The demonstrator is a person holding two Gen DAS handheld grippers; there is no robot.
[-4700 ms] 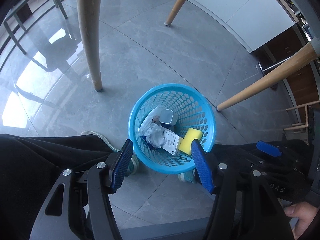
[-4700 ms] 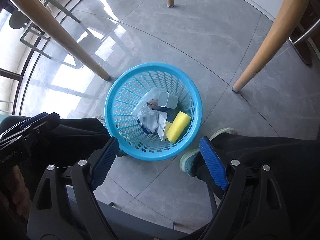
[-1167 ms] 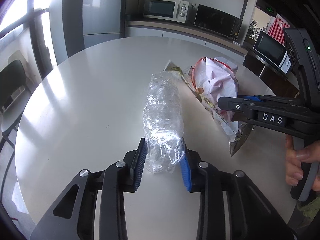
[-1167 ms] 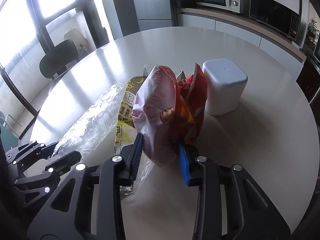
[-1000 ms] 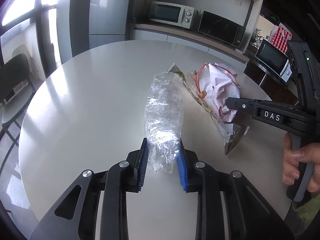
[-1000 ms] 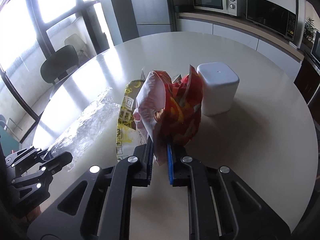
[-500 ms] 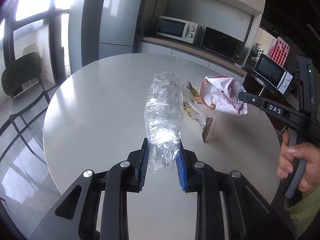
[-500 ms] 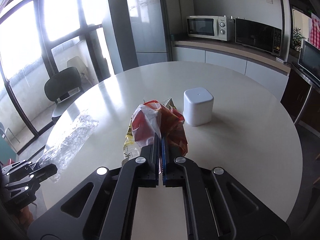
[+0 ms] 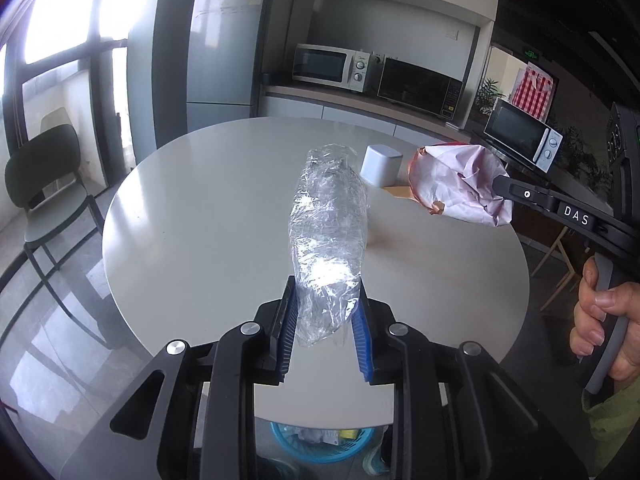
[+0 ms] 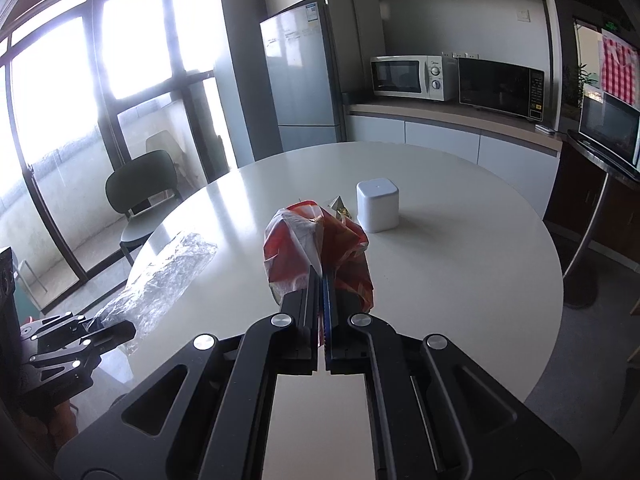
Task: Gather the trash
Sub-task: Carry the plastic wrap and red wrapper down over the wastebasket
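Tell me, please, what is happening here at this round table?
A person is clearing trash with two handheld grippers. The left gripper is shut on a crumpled clear plastic bottle, held above the round white table. The right gripper is shut on a crumpled red and white snack bag, also lifted. A white rounded cube container stands on the table, and a blue perforated trash basket sits underneath.

1. The white letters "DAS" stand on the black arm of the right gripper [image 9: 505, 189], seen in the left wrist view.
2. A label on the refrigerator [image 10: 298, 72] door, print on the snack bag [image 10: 316, 252] and a green sign [image 10: 611, 25] by the ceiling are too small to read.
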